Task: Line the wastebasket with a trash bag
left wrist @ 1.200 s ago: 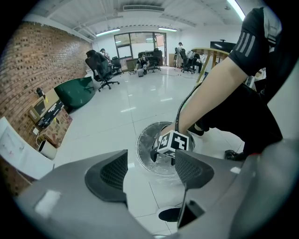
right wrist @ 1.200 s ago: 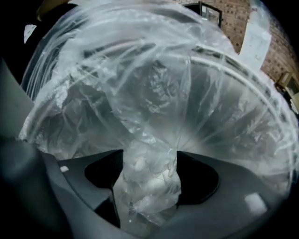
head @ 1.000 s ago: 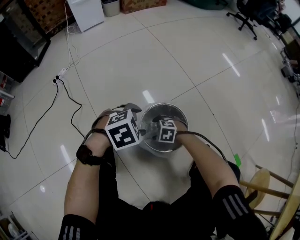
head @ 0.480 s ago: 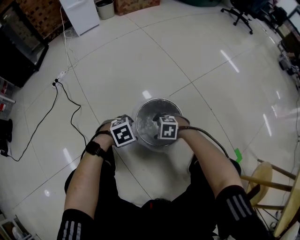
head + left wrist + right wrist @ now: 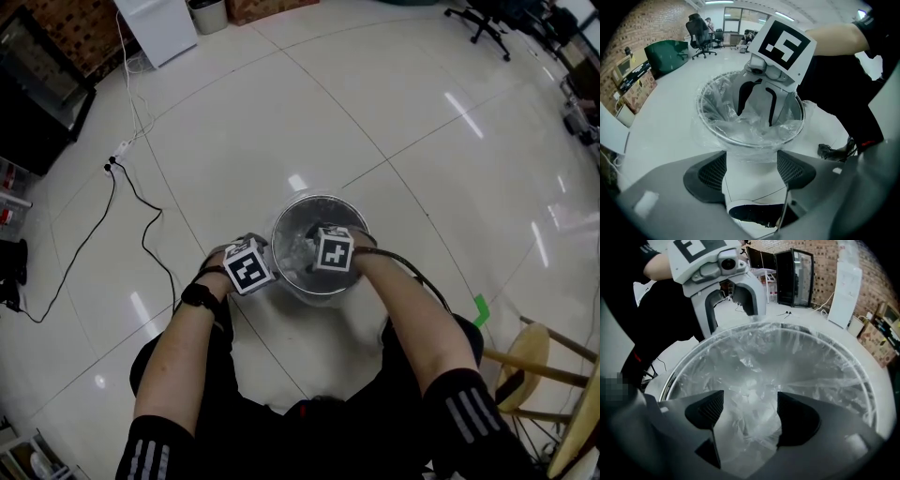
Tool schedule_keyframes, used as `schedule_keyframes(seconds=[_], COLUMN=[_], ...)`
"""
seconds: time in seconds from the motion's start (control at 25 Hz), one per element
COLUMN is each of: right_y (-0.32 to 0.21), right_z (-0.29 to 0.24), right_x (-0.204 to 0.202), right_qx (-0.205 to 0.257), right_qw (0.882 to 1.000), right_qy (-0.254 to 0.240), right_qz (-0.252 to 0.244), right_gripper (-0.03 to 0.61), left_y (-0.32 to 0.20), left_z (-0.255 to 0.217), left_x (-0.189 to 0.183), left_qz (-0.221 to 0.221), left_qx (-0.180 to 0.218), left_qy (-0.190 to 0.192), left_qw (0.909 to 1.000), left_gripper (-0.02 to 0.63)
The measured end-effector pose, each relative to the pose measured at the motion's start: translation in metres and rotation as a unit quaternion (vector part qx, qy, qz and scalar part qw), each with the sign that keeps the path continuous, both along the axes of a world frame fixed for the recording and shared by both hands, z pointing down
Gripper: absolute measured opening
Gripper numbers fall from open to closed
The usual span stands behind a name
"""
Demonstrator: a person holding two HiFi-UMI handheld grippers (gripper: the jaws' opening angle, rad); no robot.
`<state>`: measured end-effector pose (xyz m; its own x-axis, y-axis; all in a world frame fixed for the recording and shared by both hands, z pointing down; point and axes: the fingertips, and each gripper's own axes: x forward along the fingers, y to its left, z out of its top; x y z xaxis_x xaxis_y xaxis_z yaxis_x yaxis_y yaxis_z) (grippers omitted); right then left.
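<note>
The round metal wastebasket (image 5: 319, 208) stands on the floor tiles, with a clear trash bag (image 5: 787, 366) crumpled inside it and draped over its rim (image 5: 712, 136). My right gripper (image 5: 745, 413) hangs open inside the basket with loose bag film between its fingers, which do not pinch it. From the left gripper view, its fingers (image 5: 742, 96) dip into the bag. My left gripper (image 5: 751, 171) stands open and points down just outside the basket's left rim, over the bag's overhang. In the right gripper view its fingertips (image 5: 751, 303) are at the far rim.
A black cable (image 5: 141, 202) and a power strip (image 5: 120, 150) lie on the floor at the left. A wooden stool (image 5: 525, 361) stands at the lower right, by a green tape mark (image 5: 480, 309). The person's shoe (image 5: 757, 215) is under the left gripper.
My left gripper has come down from above the basket's left side to rim height beside it. The right gripper has stayed inside the basket.
</note>
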<state>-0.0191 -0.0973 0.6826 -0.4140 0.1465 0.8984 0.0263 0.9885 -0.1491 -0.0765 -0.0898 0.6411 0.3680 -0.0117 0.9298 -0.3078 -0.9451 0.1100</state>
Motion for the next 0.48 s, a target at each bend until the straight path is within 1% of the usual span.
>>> schedule_keyframes(seconds=[0.12, 0.28, 0.48], right_y=[0.006, 0.011, 0.008], right_z=[0.019, 0.044, 0.064], right_x=[0.0, -0.002, -0.011], right_qx=[-0.014, -0.007, -0.01], right_qw=[1.0, 0.997, 0.997], right_qy=[0.02, 0.065, 0.075], right_qz=[-0.008, -0.036, -0.028], right_gripper=[0.367, 0.367, 0.367], left_y=[0.001, -0.003, 0.0], left_z=[0.007, 0.014, 0.025], left_x=[0.002, 0.006, 0.008], left_qz=[-0.002, -0.005, 0.001], left_qx=[-0.004, -0.001, -0.011], left_qy=[0.0, 0.002, -0.015], left_qw=[1.0, 1.0, 0.9998], left_gripper=[0.333, 0.333, 0.333])
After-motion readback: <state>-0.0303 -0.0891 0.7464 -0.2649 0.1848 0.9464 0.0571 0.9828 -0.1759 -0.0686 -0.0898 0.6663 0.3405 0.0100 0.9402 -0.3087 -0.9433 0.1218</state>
